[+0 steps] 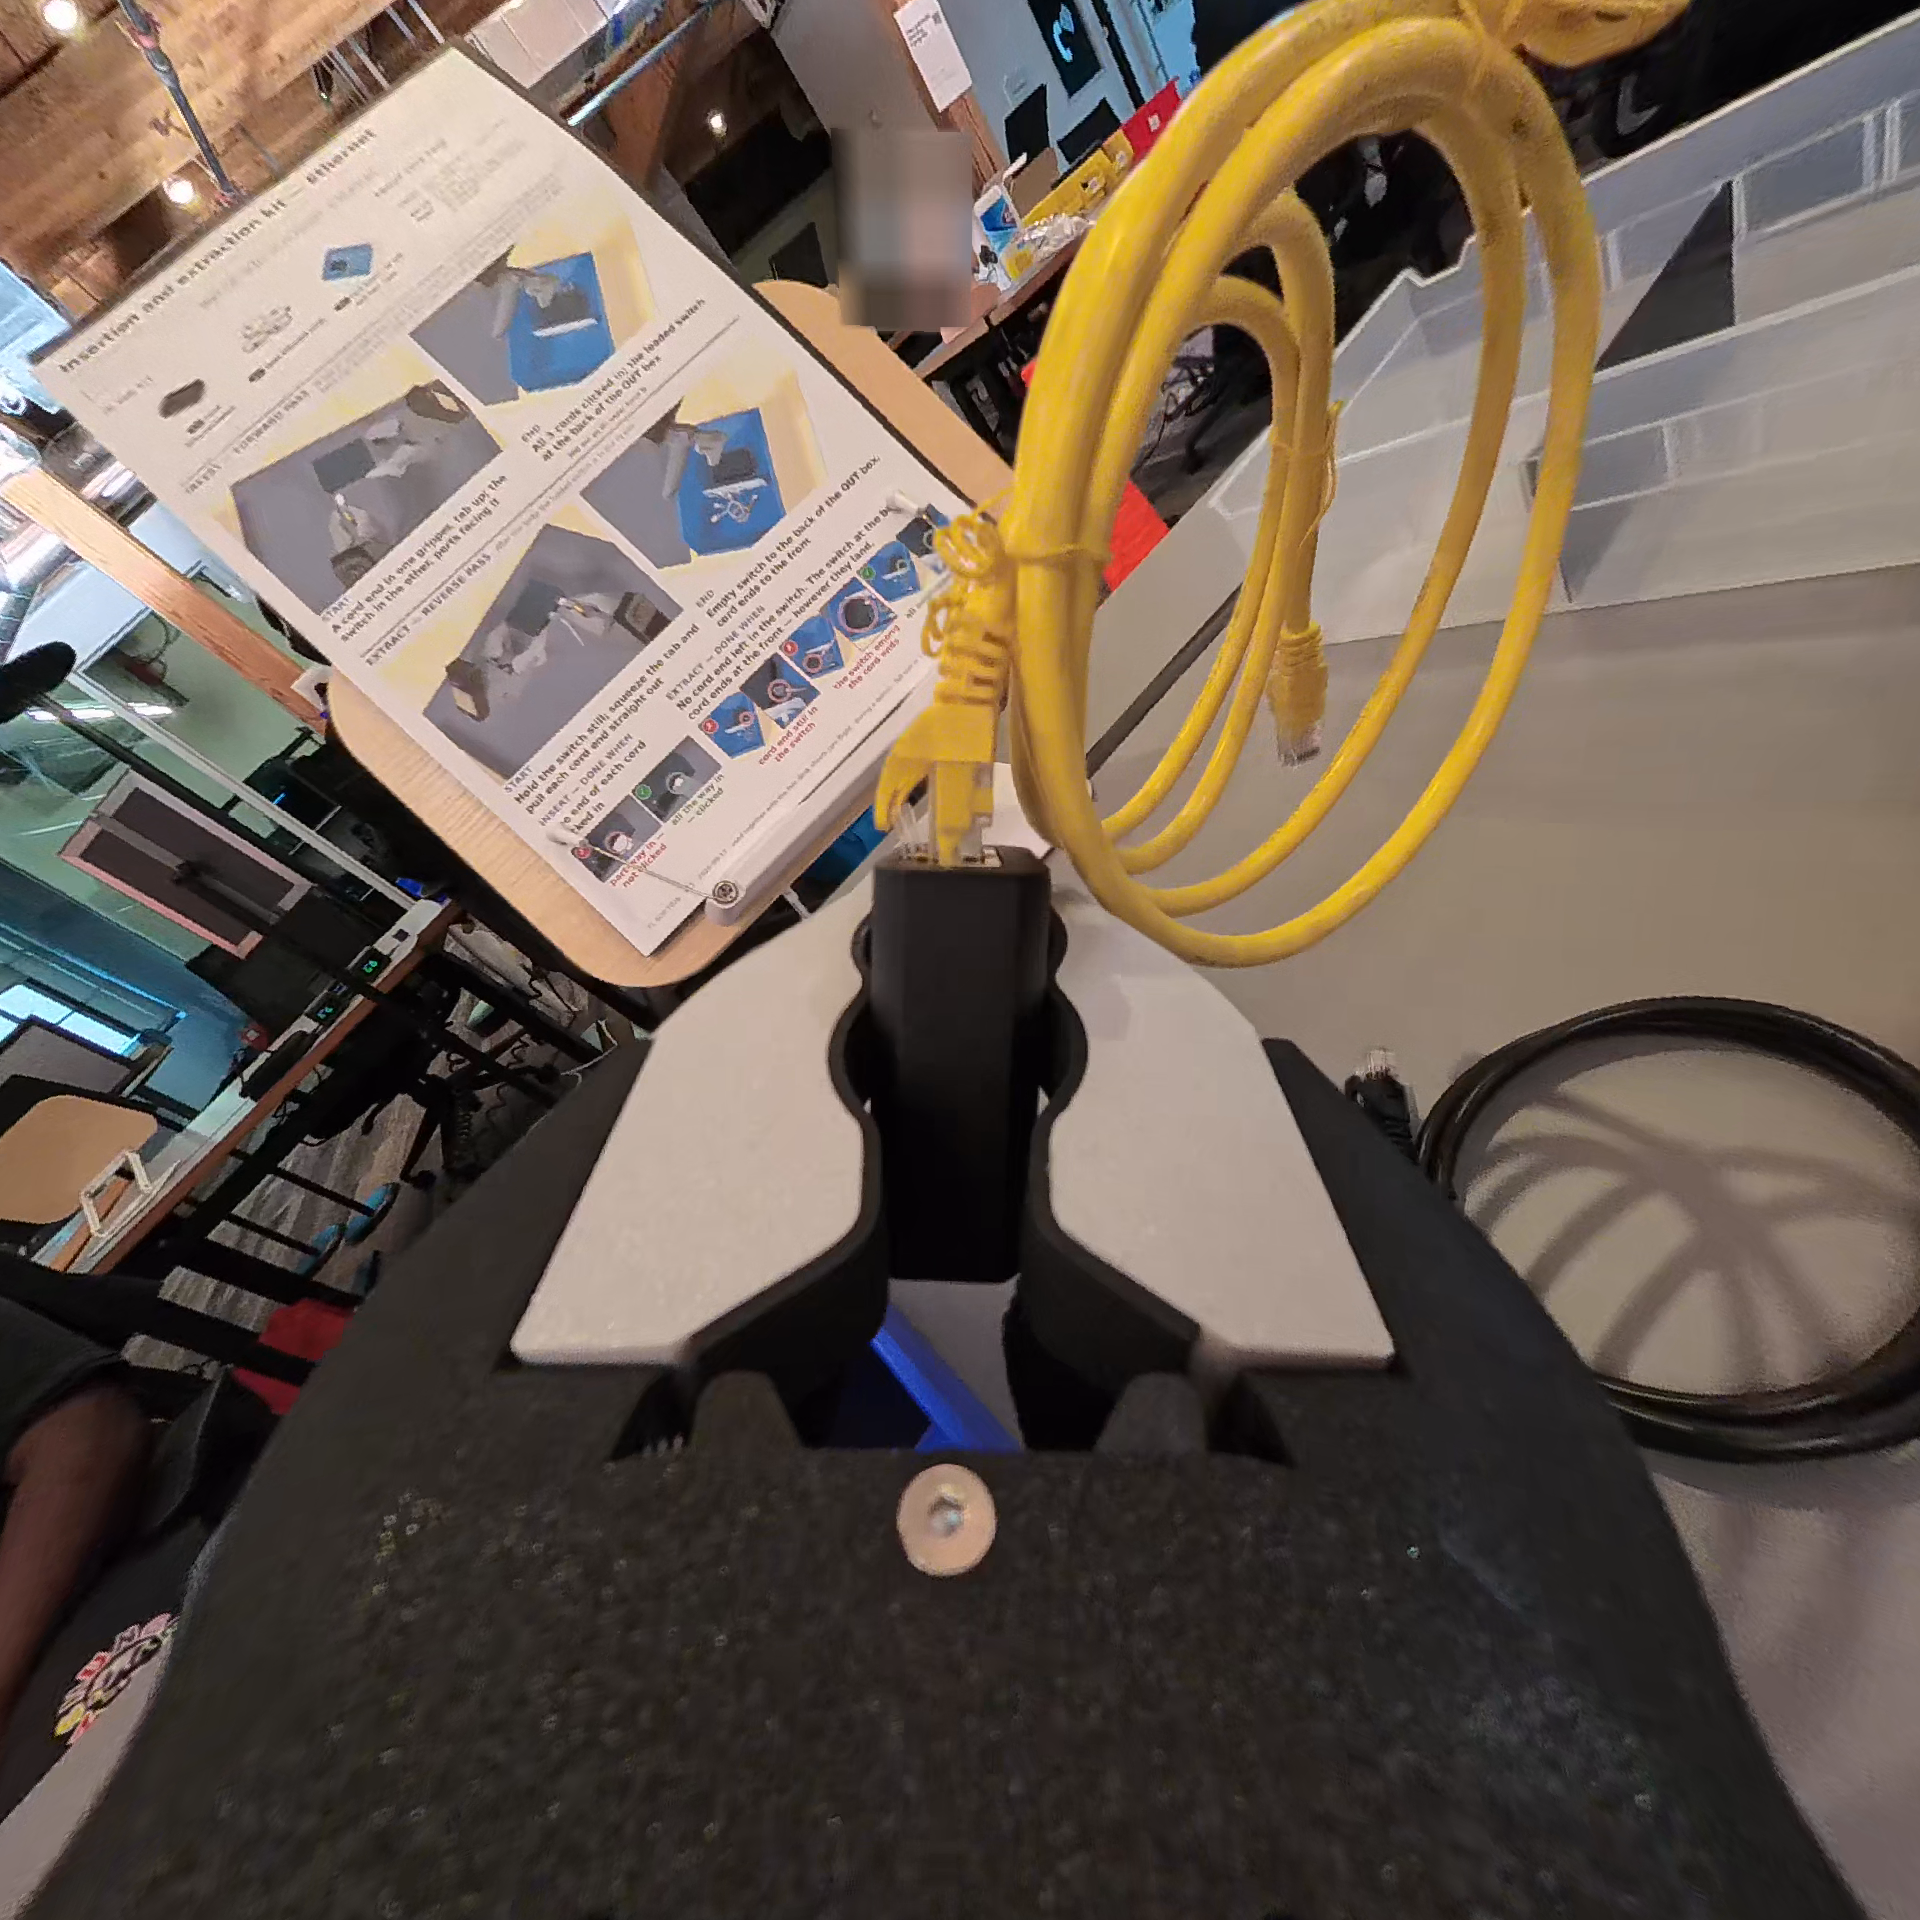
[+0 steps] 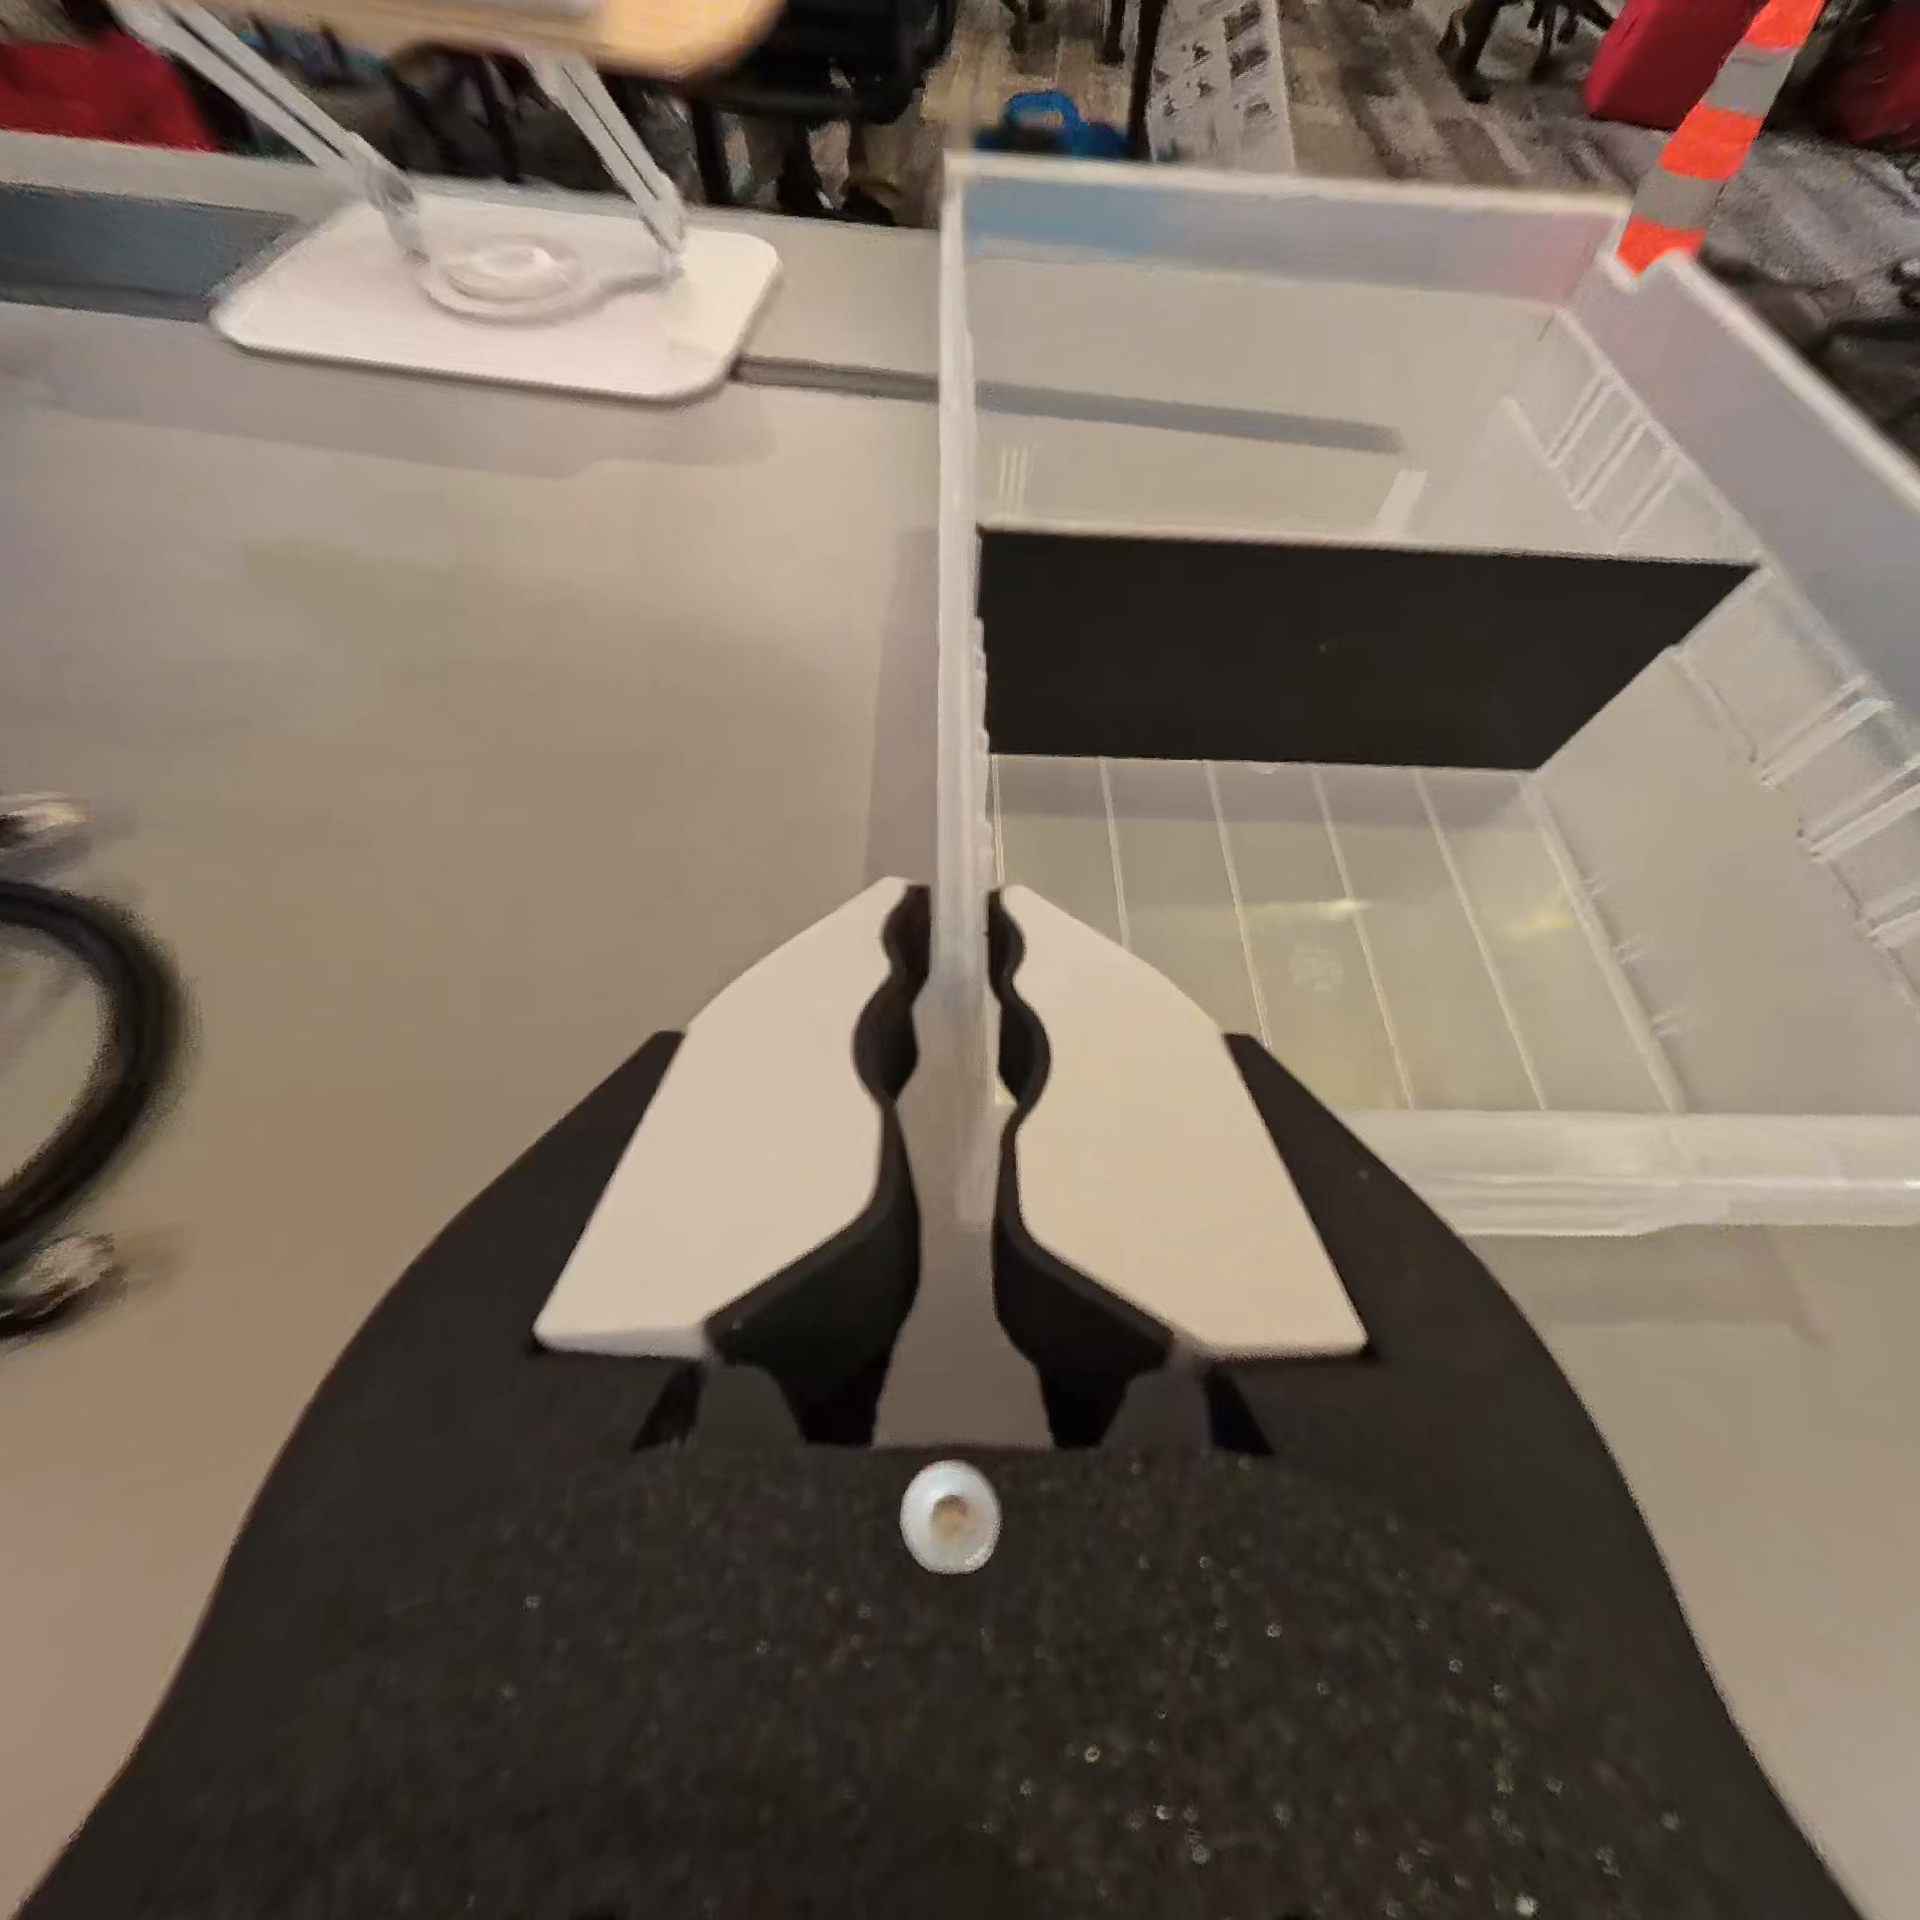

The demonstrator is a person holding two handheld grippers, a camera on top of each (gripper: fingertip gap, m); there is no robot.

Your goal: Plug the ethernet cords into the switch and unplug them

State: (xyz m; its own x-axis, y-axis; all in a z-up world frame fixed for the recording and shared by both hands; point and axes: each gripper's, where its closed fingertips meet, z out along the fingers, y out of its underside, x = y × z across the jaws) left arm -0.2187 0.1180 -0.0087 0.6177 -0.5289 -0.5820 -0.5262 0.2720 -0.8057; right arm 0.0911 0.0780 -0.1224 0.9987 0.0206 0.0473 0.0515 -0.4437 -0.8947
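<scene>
Open workshop, brick wall, rows of desks, stacked bins

Instruction sheet: propped on a wooden stand
Clear plastic bin: on the grey table, with a black divider across it

Crowded ahead of the left claw, open worktop left of the right claw.

Ahead of the left claw, yellow cord loops hang over the switch clamped in its fingers; the instruction sheet on its stand blocks the left, a coiled black cable lies on the worktop to the right. The right claw straddles the clear bin wall, and a black divider crosses the bin ahead. To its left the worktop lies open as far as the stand base.
</scene>
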